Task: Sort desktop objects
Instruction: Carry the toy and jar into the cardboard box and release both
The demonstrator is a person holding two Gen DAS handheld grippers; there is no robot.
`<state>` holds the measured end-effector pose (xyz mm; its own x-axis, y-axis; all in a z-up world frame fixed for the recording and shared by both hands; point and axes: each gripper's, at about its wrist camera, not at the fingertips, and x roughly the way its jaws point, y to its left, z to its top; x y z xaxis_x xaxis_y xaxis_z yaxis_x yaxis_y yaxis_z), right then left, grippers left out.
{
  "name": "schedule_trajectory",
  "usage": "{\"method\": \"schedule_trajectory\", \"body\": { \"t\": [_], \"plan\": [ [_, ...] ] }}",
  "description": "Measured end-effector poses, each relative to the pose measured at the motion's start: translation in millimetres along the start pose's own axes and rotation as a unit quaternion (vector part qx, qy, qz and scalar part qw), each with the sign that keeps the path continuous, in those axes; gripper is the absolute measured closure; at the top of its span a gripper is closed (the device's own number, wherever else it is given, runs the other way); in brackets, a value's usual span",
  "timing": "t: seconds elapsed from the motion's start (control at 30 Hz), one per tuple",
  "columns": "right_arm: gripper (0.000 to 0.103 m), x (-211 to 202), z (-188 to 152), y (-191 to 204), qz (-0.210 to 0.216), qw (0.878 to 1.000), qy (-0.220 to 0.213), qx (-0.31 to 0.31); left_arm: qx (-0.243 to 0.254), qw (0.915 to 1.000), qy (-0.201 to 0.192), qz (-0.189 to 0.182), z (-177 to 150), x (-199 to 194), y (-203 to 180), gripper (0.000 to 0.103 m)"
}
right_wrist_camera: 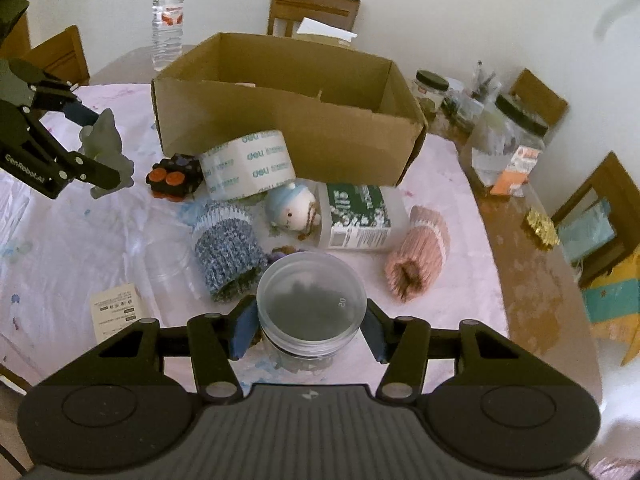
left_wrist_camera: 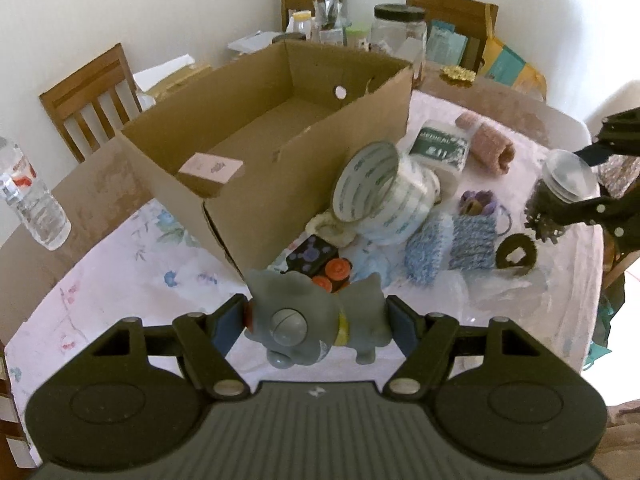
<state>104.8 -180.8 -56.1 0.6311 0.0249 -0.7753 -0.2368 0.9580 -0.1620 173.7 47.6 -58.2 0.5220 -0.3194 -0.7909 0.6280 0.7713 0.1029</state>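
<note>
Desktop objects lie scattered on the cloth-covered table (right_wrist_camera: 60,240), just in front of the open cardboard box (right_wrist_camera: 288,136), which is the likely destination.

Left gripper (left_wrist_camera: 316,320) is part open and clamped across a grey toy figure (left_wrist_camera: 308,312), pads pressing on its two ends; the toy hangs clear of the cloth. Right gripper (right_wrist_camera: 310,326) is closed on a clear lidded jar (right_wrist_camera: 311,300), pads against the jar wall below the lid.

Risks noted:
- The toy is rounded and held by its ends only; a tilt or jolt could let it swing or slip out.
- The jar wall is smooth; a light hold could let it slide down between the pads.
- The box's near wall stands tall. A low carry would strike its rim and could shove the box into the tape roll (right_wrist_camera: 248,164) leaning against it.
- Both grippers heading for the box together could collide over it.

Room: the box interior is largely free, with one small card (left_wrist_camera: 211,167) near a corner. The approach from above is open. The table's far side is crowded with jars (right_wrist_camera: 508,140) and a water bottle (right_wrist_camera: 167,20).
</note>
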Motion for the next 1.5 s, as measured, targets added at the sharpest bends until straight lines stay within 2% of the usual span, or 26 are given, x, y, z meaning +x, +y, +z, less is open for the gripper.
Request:
{"method": "schedule_trajectory", "body": {
  "t": [0.43, 0.83, 1.03, 1.5],
  "plan": [
    [0.043, -8.2, 38.5, -14.3, 0.008, 0.999, -0.025, -0.036, -0.005, 0.9998, -0.013, -0.013, 30.8, -31.8, 0.7, 0.029],
    [0.043, 2.0, 88.6, -23.5, 0.028, 0.995, -0.059, -0.079, -0.008, 0.9991, -0.038, 0.019, 66.5, -39.4, 10.4, 0.029],
    [0.043, 7.3, 117.2, -30.9, 0.035, 0.992, -0.079, -0.097, -0.026, 0.9975, -0.05, 0.041, 89.4, -35.3, 25.9, 0.029],
    [0.043, 29.0, 168.7, -40.5, 0.048, 0.986, -0.103, -0.121, -0.048, 0.9961, -0.038, 0.064, 116.7, -2.4, 54.1, 0.029]
  ]
}}
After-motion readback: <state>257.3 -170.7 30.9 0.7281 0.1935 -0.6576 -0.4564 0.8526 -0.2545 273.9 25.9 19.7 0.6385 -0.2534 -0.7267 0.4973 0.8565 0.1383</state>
